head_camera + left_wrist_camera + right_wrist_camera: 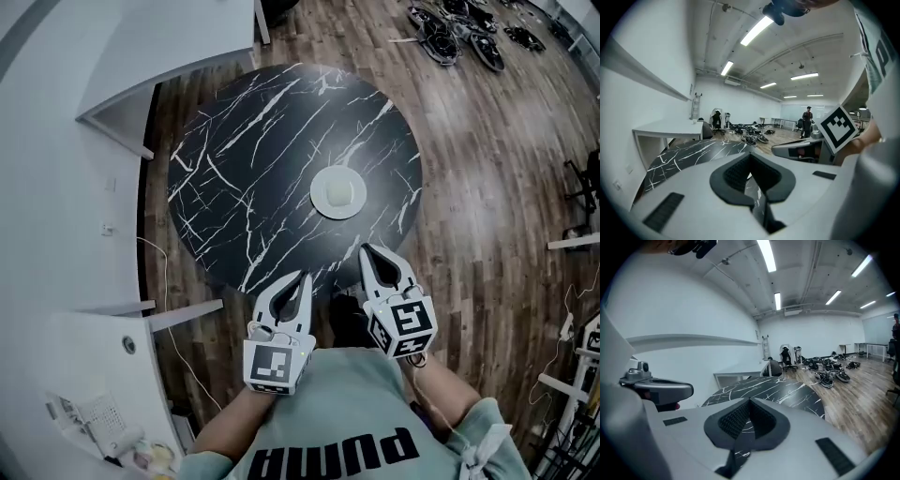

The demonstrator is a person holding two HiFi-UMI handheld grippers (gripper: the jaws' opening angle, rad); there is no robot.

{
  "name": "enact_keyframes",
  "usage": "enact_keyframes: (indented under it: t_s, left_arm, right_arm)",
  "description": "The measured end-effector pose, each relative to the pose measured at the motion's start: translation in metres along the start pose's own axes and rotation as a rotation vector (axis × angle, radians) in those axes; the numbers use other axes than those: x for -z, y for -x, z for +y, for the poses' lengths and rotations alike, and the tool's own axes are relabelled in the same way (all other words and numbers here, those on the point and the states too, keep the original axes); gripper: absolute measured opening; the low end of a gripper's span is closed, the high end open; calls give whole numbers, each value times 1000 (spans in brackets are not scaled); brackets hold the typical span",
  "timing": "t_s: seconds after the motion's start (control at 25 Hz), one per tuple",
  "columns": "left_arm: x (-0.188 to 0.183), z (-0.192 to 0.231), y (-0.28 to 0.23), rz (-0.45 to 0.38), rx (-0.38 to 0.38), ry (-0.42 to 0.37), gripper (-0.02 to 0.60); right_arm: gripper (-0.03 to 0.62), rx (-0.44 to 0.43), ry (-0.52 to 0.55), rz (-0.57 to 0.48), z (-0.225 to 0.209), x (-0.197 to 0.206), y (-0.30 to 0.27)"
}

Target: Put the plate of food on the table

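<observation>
A white plate (pixel 337 192) with a pale round piece of food on it stands right of centre on the round black marble table (pixel 244 169). Both grippers hover in front of my chest, off the table's near edge and apart from the plate. My left gripper (pixel 302 277) is shut with nothing between its jaws, and its tips (pixel 751 157) meet over the marble top. My right gripper (pixel 366 249) is also shut and empty, with its jaws closed together (pixel 750 401). Neither gripper view shows the plate.
White counters (pixel 56 141) curve along the left, with a white desk (pixel 178 47) behind the table. Wooden floor (pixel 487 169) lies to the right, with a heap of dark gear (pixel 459 33) at the far end. A person (pixel 807 117) stands far off.
</observation>
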State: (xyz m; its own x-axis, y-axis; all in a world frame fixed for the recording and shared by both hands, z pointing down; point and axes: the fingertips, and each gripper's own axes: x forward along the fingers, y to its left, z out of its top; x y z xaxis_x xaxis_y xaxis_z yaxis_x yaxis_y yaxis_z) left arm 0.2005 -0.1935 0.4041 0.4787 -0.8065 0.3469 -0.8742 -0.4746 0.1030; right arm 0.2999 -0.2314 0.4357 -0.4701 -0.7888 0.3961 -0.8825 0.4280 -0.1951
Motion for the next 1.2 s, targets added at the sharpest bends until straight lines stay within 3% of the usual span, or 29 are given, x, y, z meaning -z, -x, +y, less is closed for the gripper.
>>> enact_keyframes:
  t_s: [0.12,0.32,0.48,0.76,0.92,1.2]
  left_arm:
    - [-3,-13,52,-86,2,5,6]
    - [0,-35,121,-130,18,-3,6]
    - [-6,-50,161,-160,1,19,6]
    - [-18,-84,180,-178,-57,-2,6]
    - [-18,-119,172,-156,-63,-67,6]
    - [-26,-179,156,-186,-92,-49,6]
  right_arm:
    - [9,7,10,-43,41,2,47]
    - [9,2,61,-102,101,-4,108]
    - [9,-1,102,-162,123,-19,148]
    - [9,-19,90,-208,106,-24,198]
    - [9,-29,129,-227,84,-27,227]
    - [9,-27,154,-223,40,-21,266]
